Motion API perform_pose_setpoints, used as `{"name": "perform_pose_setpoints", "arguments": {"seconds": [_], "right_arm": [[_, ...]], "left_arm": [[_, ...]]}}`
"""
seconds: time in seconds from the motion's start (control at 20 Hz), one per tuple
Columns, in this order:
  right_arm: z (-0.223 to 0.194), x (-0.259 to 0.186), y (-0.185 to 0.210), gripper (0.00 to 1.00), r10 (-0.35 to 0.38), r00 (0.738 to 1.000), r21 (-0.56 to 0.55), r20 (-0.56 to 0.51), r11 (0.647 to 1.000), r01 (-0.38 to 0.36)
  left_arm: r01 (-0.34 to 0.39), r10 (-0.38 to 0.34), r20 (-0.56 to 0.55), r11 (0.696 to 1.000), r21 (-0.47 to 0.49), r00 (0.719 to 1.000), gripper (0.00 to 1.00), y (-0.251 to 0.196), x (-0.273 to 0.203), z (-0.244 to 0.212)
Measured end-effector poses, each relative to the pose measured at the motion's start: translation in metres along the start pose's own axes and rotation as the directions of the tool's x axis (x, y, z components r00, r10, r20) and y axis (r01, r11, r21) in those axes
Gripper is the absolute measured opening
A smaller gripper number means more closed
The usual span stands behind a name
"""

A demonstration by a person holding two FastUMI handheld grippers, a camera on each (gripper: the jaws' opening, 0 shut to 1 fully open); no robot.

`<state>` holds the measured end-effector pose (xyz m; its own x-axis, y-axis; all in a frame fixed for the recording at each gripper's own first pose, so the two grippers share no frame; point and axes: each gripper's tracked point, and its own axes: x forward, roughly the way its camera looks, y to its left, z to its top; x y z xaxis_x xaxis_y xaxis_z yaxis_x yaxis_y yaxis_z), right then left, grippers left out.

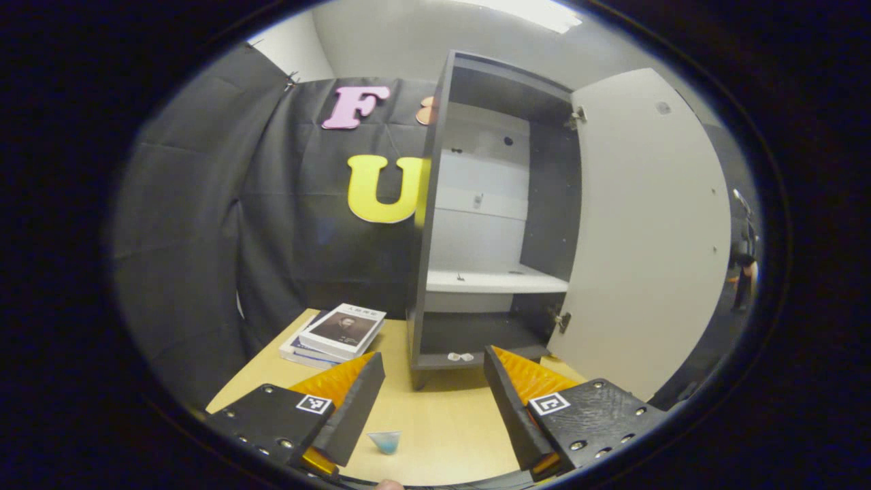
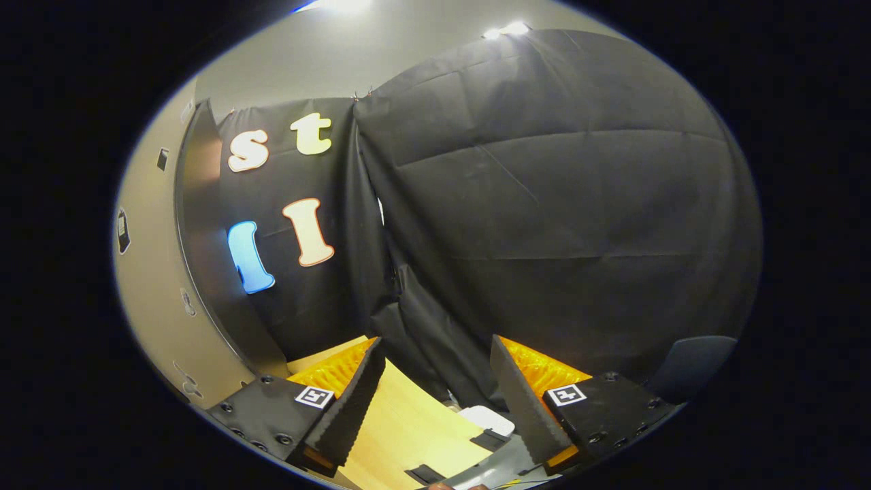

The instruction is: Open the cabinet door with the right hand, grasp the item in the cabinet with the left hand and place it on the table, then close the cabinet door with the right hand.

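With the cabinet door (image 1: pixel 646 231) swung wide, the right hand-held gripper (image 2: pixel 435 401), fingers apart and empty, is sitting just beside it for closing, while a small blue cup (image 1: pixel 386 441) is lying on the counter (image 1: pixel 442 435) between the parted fingers of the left hand-held gripper (image 1: pixel 435 401).

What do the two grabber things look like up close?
The left gripper and the right gripper look alike. Each has two wedge-shaped fingers with fine saw-tooth ridges along the inner faces. The fingers sit on flat black blocks dotted with screws, with ribbed orange plastic behind them. Every block carries a small square black-and-white marker.
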<state>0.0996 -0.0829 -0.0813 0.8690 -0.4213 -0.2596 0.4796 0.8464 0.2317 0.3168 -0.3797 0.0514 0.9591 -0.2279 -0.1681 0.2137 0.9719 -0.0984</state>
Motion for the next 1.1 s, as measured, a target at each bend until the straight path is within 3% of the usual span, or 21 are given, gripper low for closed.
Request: {"name": "perform_pose_setpoints", "arguments": {"seconds": [0.1, 0.15, 0.25, 0.3, 0.5, 0.55, 0.65, 0.7, 0.8, 0.85, 0.9, 1.0, 1.1], "right_arm": [[-0.004, 0.011, -0.003, 0.98, 0.029, 1.0, -0.005, -0.002, 1.0, -0.029], [-0.007, 0.016, -0.006, 0.98, 0.039, 0.999, -0.019, -0.004, 0.999, -0.039], [-0.002, 0.022, -0.007, 0.98, 0.063, 0.998, -0.038, 0.008, 0.997, -0.062], [0.002, 0.023, -0.002, 0.98, 0.092, 0.996, -0.037, 0.015, 0.995, -0.092], [0.004, 0.018, 0.019, 0.98, 0.212, 0.977, -0.112, 0.021, 0.972, -0.208], [0.004, 0.015, 0.022, 0.98, 0.233, 0.972, -0.132, 0.022, 0.965, -0.228], [0.003, 0.002, 0.041, 0.95, 0.321, 0.947, -0.154, 0.022, 0.937, -0.314], [0.0, -0.002, 0.048, 0.93, 0.347, 0.938, -0.166, 0.015, 0.926, -0.34], [-0.005, -0.011, 0.061, 1.0, 0.401, 0.916, -0.195, -0.013, 0.897, -0.396], [-0.006, -0.018, 0.071, 0.93, 0.431, 0.902, -0.207, -0.027, 0.88, -0.427], [-0.004, -0.025, 0.082, 0.93, 0.46, 0.887, -0.216, -0.035, 0.863, -0.456], [0.004, -0.036, 0.099, 0.98, 0.502, 0.864, -0.222, -0.039, 0.839, -0.497], [0.017, -0.049, 0.114, 0.92, 0.536, 0.843, -0.22, -0.03, 0.82, -0.529]], "left_arm": [[-0.03, 0.031, 0.02, 0.998, -0.049, 0.999, 0.94, -0.01, -0.001, 0.026], [-0.038, 0.039, 0.016, 0.997, -0.062, 0.999, 0.84, -0.014, -0.001, 0.032], [-0.073, 0.073, 0.006, 0.996, -0.049, 0.997, 0.89, -0.019, -0.001, 0.04], [-0.091, 0.091, -0.006, 0.995, -0.041, 0.996, 0.84, -0.022, -0.002, 0.042], [-0.134, 0.133, -0.03, 0.99, -0.05, 0.991, 0.84, -0.038, -0.004, 0.063], [-0.157, 0.156, -0.027, 0.986, -0.051, 0.987, 0.89, -0.037, -0.006, 0.072], [-0.199, 0.198, -0.022, 0.979, -0.048, 0.98, 0.84, -0.038, -0.007, 0.088], [-0.212, 0.211, -0.012, 0.976, -0.046, 0.977, 0.89, -0.039, -0.007, 0.097], [-0.246, 0.247, 0.017, 0.969, -0.021, 0.969, 0.84, -0.033, -0.01, 0.115], [-0.26, 0.259, 0.022, 0.966, 0.0, 0.966, 0.84, -0.03, -0.012, 0.12], [-0.266, 0.265, 0.026, 0.964, 0.018, 0.964, 0.84, -0.028, -0.012, 0.125], [-0.272, 0.271, 0.036, 0.962, 0.026, 0.962, 0.85, -0.023, -0.016, 0.129], [-0.293, 0.292, 0.035, 0.956, 0.015, 0.956, 0.85, -0.01, -0.02, 0.126]]}}
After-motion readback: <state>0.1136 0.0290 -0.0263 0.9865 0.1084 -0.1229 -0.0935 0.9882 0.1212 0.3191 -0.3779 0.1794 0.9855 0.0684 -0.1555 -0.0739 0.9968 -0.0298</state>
